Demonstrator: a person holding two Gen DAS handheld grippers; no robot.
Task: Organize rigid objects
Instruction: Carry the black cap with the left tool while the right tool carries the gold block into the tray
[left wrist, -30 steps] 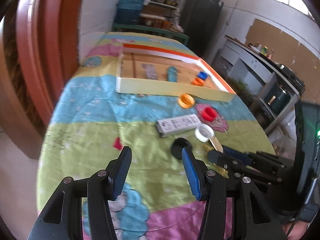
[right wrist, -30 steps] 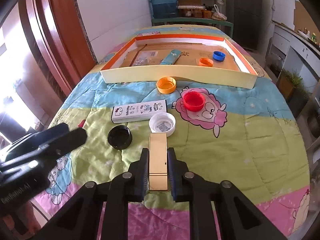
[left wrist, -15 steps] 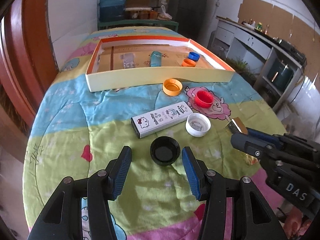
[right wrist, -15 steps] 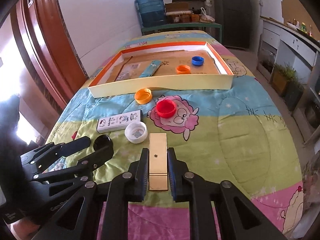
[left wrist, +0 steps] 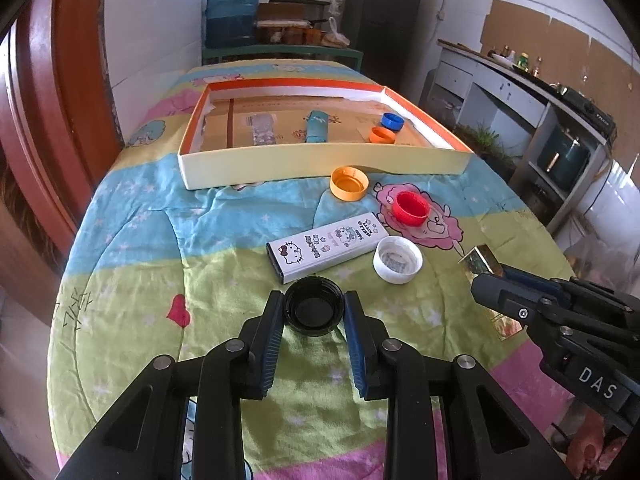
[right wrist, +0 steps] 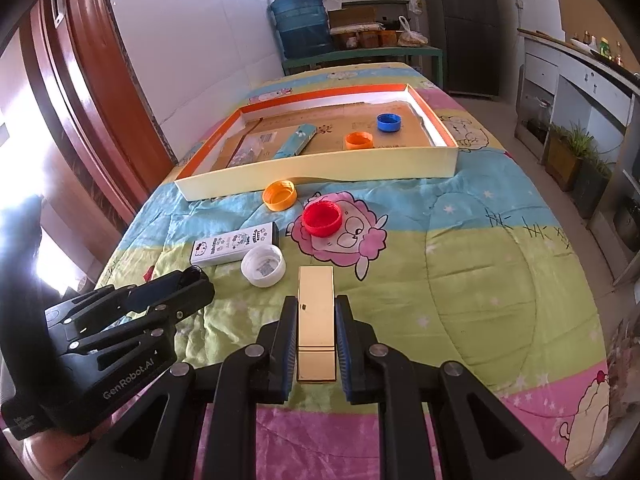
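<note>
Right wrist: "GenRobot.AI" on left gripper (right wrist: 192, 280), closing around black cap (left wrist: 314, 311); right gripper (right wrist: 316, 316) clamping gold box (right wrist: 316, 312).

Left hand-held gripper (left wrist: 314, 312) closing, right hand-held gripper (right wrist: 316, 312) clamped

Soft quilted cloth blanket (right wrist: 460, 264) under everything, a mirror-glossy gold box (right wrist: 316, 312) gleaming, the black cap (left wrist: 314, 311) in shiny ribbed plastic, the red cap (right wrist: 322, 219) matt plastic, and that tray (left wrist: 320, 162) plain smooth cardboard.
</note>
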